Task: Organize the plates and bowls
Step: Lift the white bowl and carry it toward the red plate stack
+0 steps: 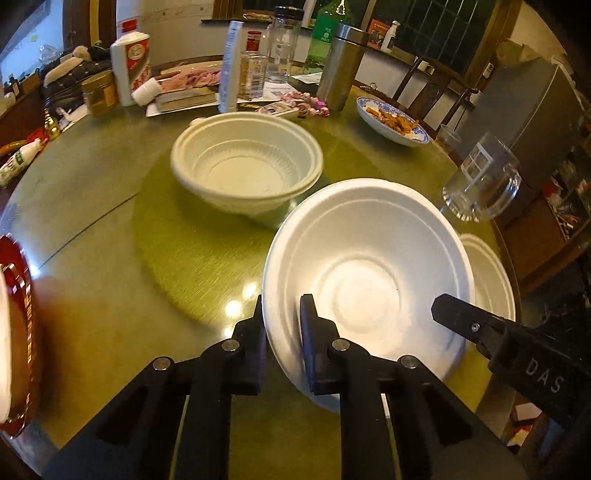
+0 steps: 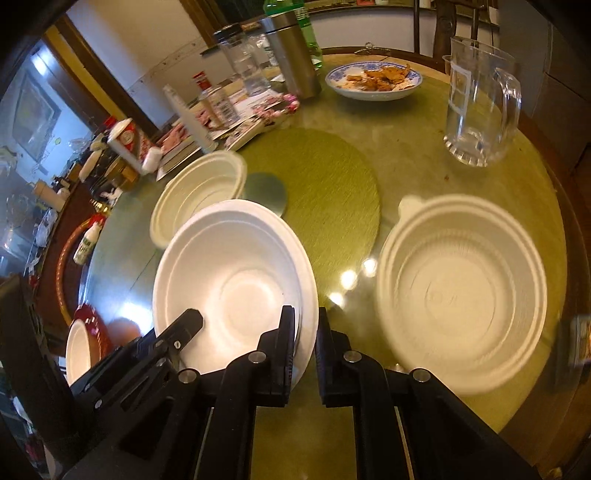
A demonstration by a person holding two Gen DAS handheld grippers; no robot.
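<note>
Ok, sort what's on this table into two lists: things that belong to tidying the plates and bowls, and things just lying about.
Part of the job:
white plate, gripped at its rim by the left gripper and right gripper
ribbed white bowl
second ribbed bowl
red-rimmed plate

Just lying about:
glass pitcher
blue-patterned dish of food
steel flask
green bottle
white liquor bottle

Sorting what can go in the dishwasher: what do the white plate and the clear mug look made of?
White plate: seemingly moulded foam or pulp, matte, thin rim with pressed rings; likely disposable. Clear mug: glass or hard plastic, transparent, glossy, thick base; can't tell which.
</note>
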